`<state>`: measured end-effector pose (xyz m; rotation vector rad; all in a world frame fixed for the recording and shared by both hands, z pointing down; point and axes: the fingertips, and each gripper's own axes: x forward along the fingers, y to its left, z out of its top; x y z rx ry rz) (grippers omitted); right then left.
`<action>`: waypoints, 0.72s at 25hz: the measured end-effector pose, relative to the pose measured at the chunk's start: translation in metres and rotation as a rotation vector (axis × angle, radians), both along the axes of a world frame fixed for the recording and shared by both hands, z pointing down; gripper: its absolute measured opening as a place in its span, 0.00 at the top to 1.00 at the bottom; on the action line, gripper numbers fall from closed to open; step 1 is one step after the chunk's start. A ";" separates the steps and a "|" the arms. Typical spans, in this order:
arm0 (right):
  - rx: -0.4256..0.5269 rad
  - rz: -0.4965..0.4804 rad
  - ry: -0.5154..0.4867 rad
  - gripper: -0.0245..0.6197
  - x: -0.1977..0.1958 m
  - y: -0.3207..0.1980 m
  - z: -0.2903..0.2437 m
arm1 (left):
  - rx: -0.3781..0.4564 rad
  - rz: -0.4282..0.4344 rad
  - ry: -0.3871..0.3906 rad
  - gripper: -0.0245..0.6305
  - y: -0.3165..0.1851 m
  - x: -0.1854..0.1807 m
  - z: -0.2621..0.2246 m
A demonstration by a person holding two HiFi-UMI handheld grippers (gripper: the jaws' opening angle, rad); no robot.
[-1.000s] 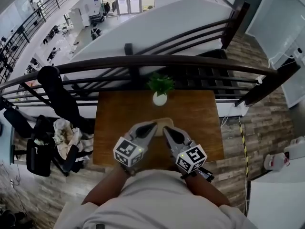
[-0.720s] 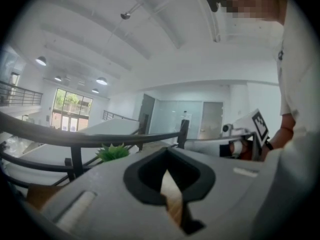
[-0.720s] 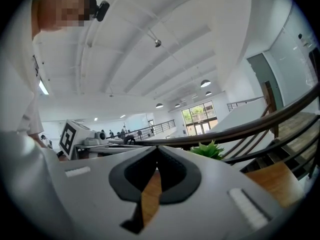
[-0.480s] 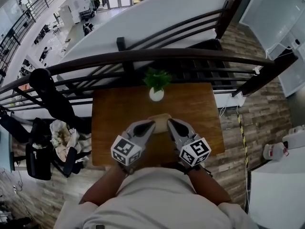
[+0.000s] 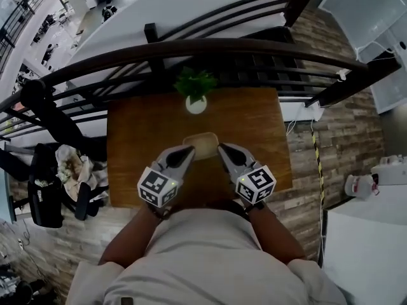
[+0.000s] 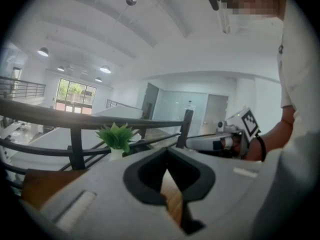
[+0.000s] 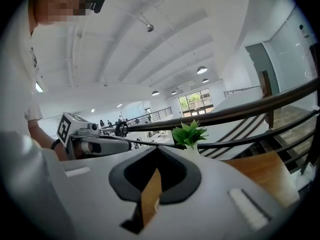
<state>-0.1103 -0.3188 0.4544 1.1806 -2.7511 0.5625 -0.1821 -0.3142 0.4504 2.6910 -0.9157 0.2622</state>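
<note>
In the head view my left gripper and right gripper hover side by side over the near half of a brown wooden table. Both are shut and hold nothing. A shallow tan tray lies on the table just beyond and between their tips; neither gripper touches it. A small green plant in a white pot stands at the table's far edge. The plant shows ahead in the left gripper view, and the plant also shows in the right gripper view. Each gripper view also shows the other gripper's marker cube.
A dark curved railing runs right behind the table, with a drop to a lower floor beyond it. Black chairs and bags crowd the floor left of the table. A wood-look floor lies to the right.
The head camera has tipped, so table and plant sit higher and further left in view. Both gripper views now show the plant and table more fully. The jaws stay shut.
</note>
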 end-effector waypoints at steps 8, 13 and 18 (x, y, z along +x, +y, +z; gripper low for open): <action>-0.105 -0.022 -0.002 0.92 0.035 -0.025 0.073 | -0.100 -0.026 -0.035 0.96 -0.028 0.027 0.070; -0.162 -0.059 -0.042 0.89 0.054 -0.031 0.111 | -0.157 -0.028 -0.061 0.96 -0.037 0.046 0.103; -0.242 -0.124 -0.080 0.83 0.072 -0.040 0.156 | -0.213 -0.044 -0.087 0.96 -0.051 0.068 0.139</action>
